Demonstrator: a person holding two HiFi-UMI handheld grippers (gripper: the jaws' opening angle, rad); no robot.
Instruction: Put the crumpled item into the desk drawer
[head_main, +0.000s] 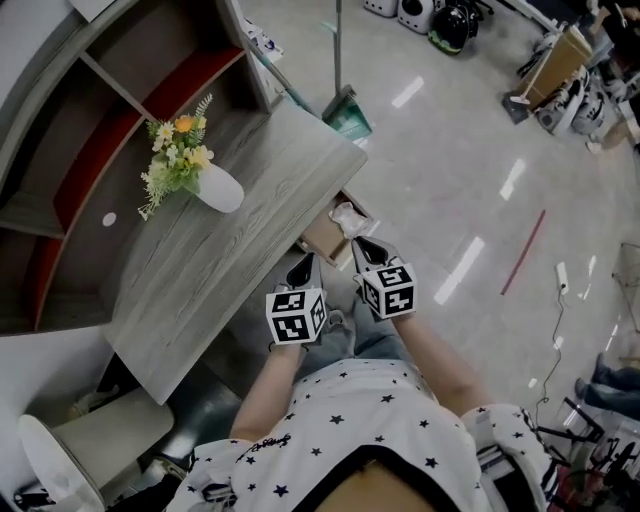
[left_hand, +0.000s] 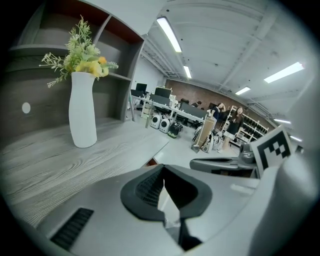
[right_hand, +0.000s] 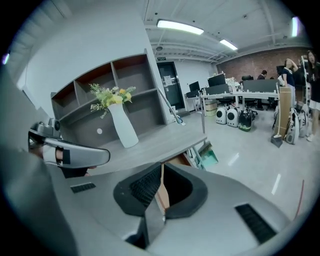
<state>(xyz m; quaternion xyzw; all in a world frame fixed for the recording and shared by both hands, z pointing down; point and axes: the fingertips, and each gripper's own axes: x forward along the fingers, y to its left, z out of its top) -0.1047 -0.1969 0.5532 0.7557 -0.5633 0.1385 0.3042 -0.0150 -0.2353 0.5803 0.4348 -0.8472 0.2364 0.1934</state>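
1. Just below the middle of the head view, your left gripper (head_main: 303, 268) and your right gripper (head_main: 366, 248) hang side by side and close together, both pointing up the frame toward the near edge of the desk (head_main: 230, 275)
2. Your left claw is clenched. In the left gripper view, the left gripper (left_hand: 162, 189) has its two dark ribbed pads brought together with only a thin pale sliver between them, and nothing is caught there
3. Your right claw is clenched the same way. In the right gripper view, the right gripper (right_hand: 161, 189) shows its pads meeting on a narrow slit, and it holds nothing
4. The crumpled item (head_main: 349, 217), white and bunched, lies inside the open drawer (head_main: 322, 240), right of centre in the head view and just above your right gripper's tip in the frame
5. The drawer juts out from under the desk's right-hand edge, and its brown inside is exposed
6. Toward the upper left of the head view, a white vase (head_main: 220, 188) stands on the grey wood desk top with yellow and white flowers (head_main: 178, 150) in it, well apart from both grippers. The same vase stands upright at the left of the left gripper view (left_hand: 82, 110)
7. At the top centre of the head view, a green dustpan (head_main: 349, 115) sits on the glossy floor (head_main: 450, 170) just past the desk's far corner
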